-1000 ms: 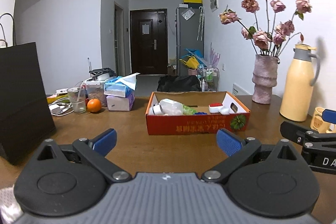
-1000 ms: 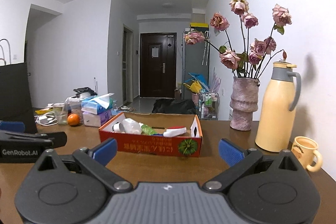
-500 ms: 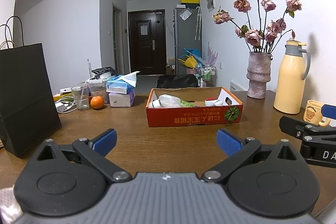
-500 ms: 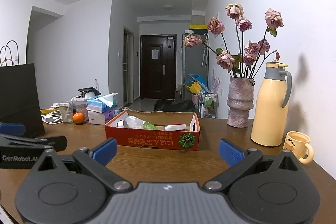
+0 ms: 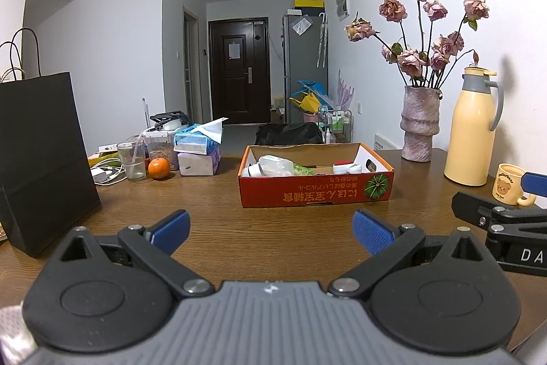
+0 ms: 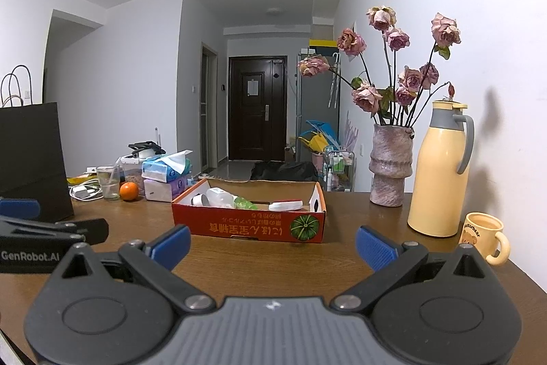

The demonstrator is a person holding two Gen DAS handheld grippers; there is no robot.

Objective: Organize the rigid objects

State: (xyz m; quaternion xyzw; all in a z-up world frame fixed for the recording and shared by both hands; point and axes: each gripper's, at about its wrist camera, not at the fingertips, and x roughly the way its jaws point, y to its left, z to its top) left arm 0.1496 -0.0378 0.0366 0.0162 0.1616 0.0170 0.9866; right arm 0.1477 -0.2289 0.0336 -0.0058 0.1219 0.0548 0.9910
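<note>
Now both tongs gape empty, ribbed blue pads [image 5: 371, 230], printed cardboard box [image 5: 316, 190], grained wooden table [image 5: 273, 228].

Wood, cardboard, rough stoneware

Wood-grain table [image 5: 273, 228] with a soft sheen; printed cardboard box [image 5: 316, 192]; rough-textured vase [image 6: 390, 166]; smooth glossy jug [image 6: 439, 173]; matt black paper bag [image 5: 41, 156].

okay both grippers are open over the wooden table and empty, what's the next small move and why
Probably ease the right gripper forward toward the red cardboard box. Both it and the left gripper are open and hold nothing, and bare brown wooden table lies between them and the box. The white plastic bottle and other small items lie inside it, so nothing is within grasp yet.
</note>
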